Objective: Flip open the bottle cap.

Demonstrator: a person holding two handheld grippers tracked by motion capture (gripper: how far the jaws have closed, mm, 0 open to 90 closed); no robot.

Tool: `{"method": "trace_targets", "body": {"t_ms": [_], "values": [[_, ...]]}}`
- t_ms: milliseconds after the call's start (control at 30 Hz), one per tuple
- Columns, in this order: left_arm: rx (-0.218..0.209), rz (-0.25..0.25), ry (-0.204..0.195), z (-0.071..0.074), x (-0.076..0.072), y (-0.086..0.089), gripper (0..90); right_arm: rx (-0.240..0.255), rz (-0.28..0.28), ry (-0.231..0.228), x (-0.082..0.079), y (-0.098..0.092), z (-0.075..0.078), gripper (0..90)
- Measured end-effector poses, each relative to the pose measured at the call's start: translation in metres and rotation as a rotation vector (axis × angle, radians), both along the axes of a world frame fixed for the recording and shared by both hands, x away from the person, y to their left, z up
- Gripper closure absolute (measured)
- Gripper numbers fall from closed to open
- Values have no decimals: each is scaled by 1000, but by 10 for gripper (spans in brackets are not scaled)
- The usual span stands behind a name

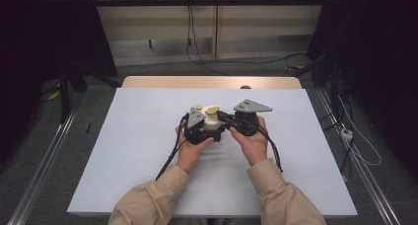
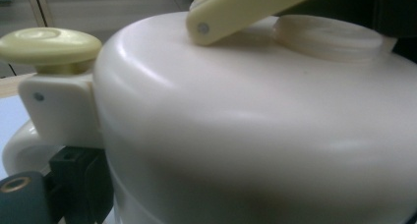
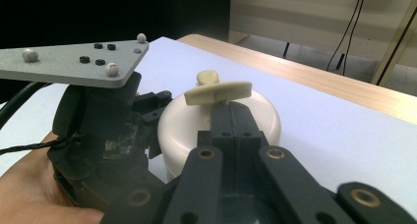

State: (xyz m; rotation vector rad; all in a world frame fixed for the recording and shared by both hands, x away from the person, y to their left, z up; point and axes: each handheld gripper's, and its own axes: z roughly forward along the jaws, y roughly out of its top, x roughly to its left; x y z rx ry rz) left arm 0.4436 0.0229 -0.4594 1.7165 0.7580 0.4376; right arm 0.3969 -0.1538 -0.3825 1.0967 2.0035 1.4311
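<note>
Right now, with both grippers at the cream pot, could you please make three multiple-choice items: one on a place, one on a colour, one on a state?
1. Where does the round cream plastic pot stand?
A. on the pale blue table cover
B. on the grey floor
C. on a shelf

2. What colour is the flat handle above the pot's lid?
A. red
B. pale yellow
C. black

3. How do the jaws of the right gripper stand?
A. wide open
B. shut together, just under the flat handle
C. shut on a cable

Answers:
1 A, the high view shows the pot on the cover, between the two hands.
2 B, both gripper views show it pale yellow, like the small round knob.
3 B, the right gripper view shows its black jaws pressed side by side.
</note>
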Motion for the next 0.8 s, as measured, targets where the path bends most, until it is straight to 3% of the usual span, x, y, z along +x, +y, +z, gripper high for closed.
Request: {"method": "trace_targets", "body": {"t_ms": [800], "values": [[-1,1,1,0,0,0,59,11,0,-17,4,2,4,900]]}}
